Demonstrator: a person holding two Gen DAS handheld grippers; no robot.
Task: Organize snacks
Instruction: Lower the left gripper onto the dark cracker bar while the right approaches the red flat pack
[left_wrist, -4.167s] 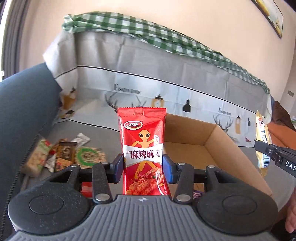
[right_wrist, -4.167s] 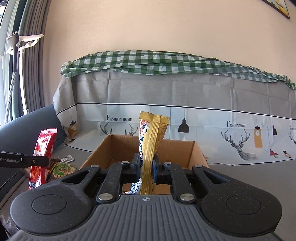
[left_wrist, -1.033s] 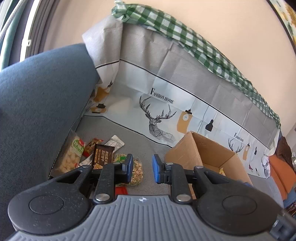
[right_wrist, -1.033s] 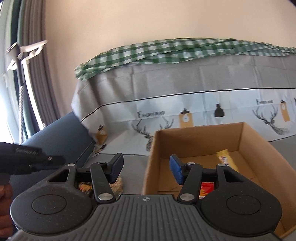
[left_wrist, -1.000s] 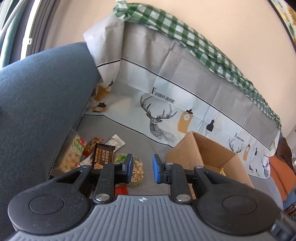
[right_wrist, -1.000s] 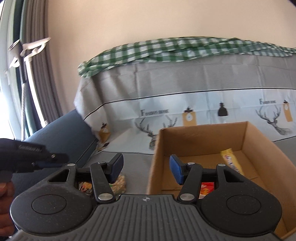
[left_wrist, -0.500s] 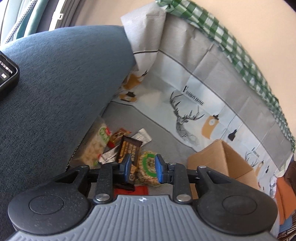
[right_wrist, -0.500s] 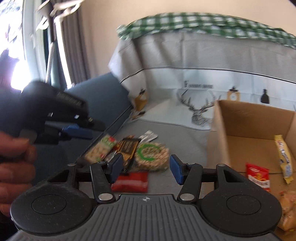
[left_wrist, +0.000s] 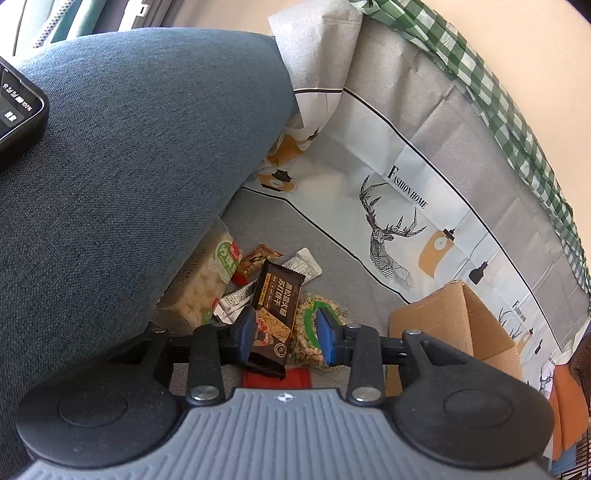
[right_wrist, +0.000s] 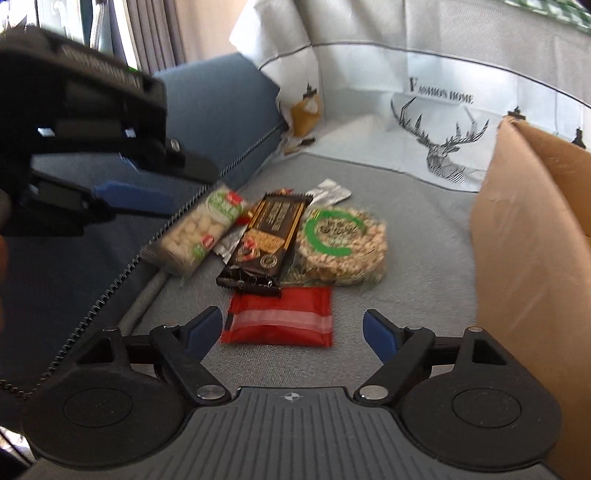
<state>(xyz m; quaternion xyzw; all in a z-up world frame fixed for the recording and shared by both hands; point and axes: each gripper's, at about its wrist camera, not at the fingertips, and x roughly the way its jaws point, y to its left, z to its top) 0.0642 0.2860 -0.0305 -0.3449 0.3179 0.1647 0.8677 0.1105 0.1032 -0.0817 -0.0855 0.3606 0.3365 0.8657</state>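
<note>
Now my right gripper (right_wrist: 293, 332) wide open, empty, straddling red pack (right_wrist: 279, 316) at sofa's (right_wrist: 406, 295) front edge, long axis across fingers. Left gripper (left_wrist: 284, 338) half open, empty, above brown bar (left_wrist: 277, 306). Box (right_wrist: 535, 258) right.

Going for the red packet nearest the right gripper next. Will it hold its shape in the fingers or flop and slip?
The red packet looks puffed and pillowy, so it will probably squash rather than stay stiff. Its glossy film suggests it could slip under a light pinch. It lies flat and alone in front of the open right gripper, just clear of the dark biscuit bar, so lifting it likely disturbs nothing.
</note>
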